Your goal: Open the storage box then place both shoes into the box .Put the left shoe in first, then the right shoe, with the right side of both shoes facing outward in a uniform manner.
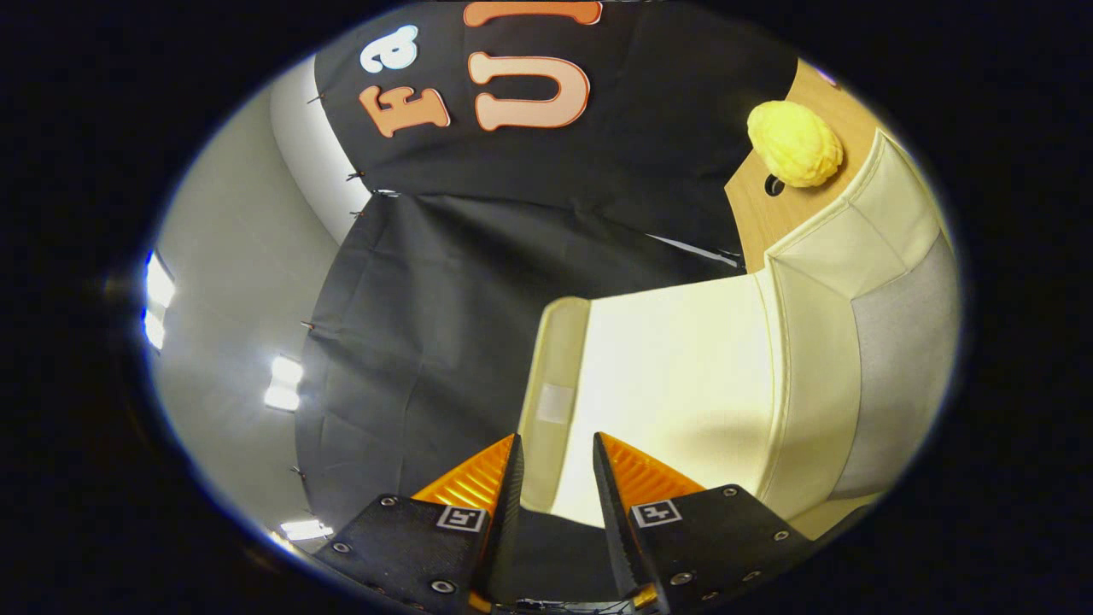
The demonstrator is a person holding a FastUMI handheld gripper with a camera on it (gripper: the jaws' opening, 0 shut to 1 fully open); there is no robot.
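Just ahead of the fingers, in the gripper view, stands the cream flap (666,376) of the box (820,342), swung up and open so that its broad pale face fills the space beyond the tips. The flap's folded edge carries a small white patch (555,403), and that edge lies in line with the gap between the fingers. The gripper (557,448) is parted by a narrow gap; the flap's edge sits in that gap, but whether the fingers (478,478) press on it cannot be told. To the right of the flap the box's cream body runs on, with a grey panel (905,367) on its side. Beyond the box lies a wooden surface (760,213) with a yellow lumpy thing (794,143) on it, well apart from the flap. Left of the flap hangs black cloth (427,325), and past that a grey wall (230,299) with bright lights (282,383)
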